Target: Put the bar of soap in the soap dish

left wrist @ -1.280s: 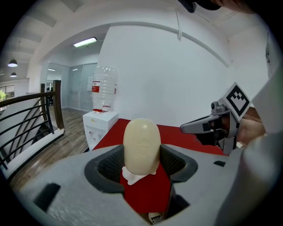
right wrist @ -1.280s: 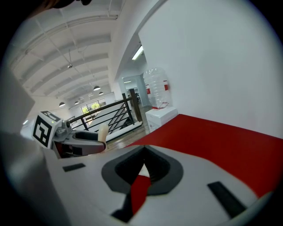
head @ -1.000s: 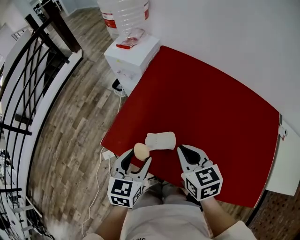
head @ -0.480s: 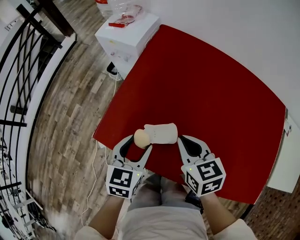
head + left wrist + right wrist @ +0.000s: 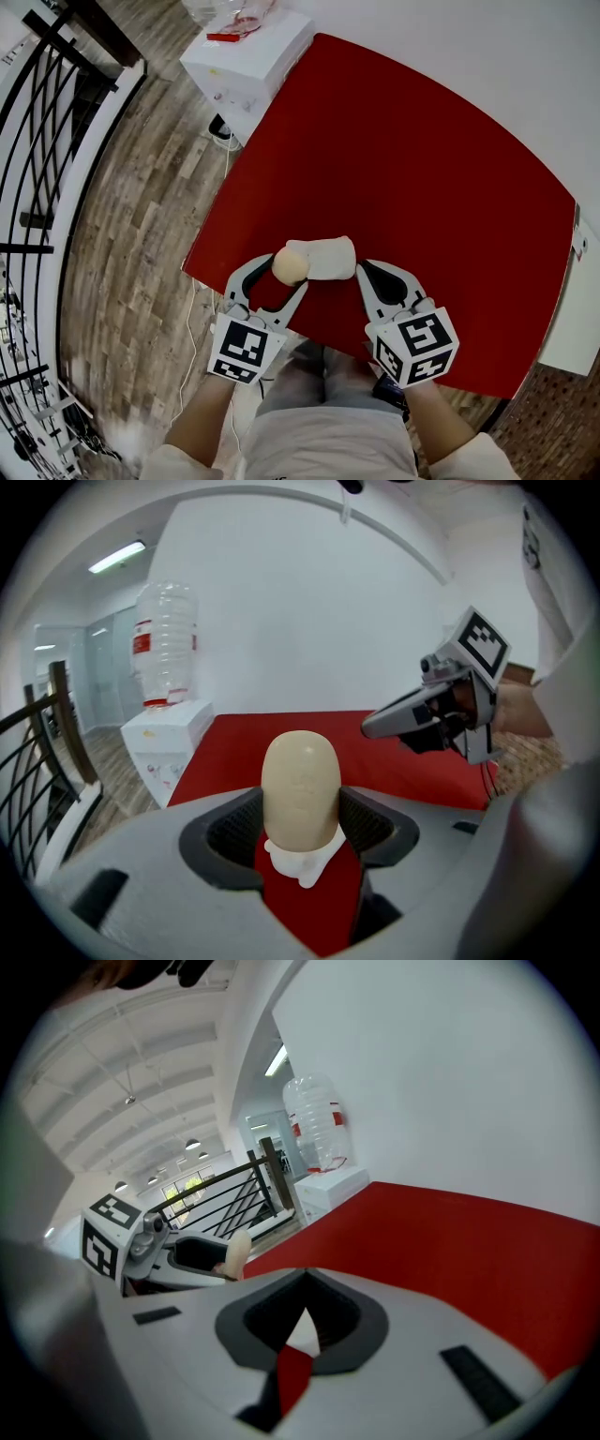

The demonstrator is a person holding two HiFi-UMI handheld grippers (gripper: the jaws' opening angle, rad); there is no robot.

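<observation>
A beige oval bar of soap point(image 5: 291, 265) stands upright between the jaws of my left gripper point(image 5: 279, 275), which is shut on it. In the left gripper view the soap point(image 5: 300, 794) fills the gap between both pads. It hangs over the left end of the white soap dish point(image 5: 328, 258), which lies on the red table point(image 5: 422, 169) near its front edge. A bit of the dish point(image 5: 302, 864) shows under the soap. My right gripper point(image 5: 373, 275) sits just right of the dish, jaws together and empty.
A white water dispenser point(image 5: 248, 56) with a clear bottle stands off the table's far left corner. A black railing point(image 5: 47, 141) runs along the wooden floor at the left. A cable point(image 5: 199, 314) hangs below the table's front left edge. White wall borders the far side.
Both grippers have come down toward the table. The left one rolled and carried the soap from the dish's near left side onto its left end.
</observation>
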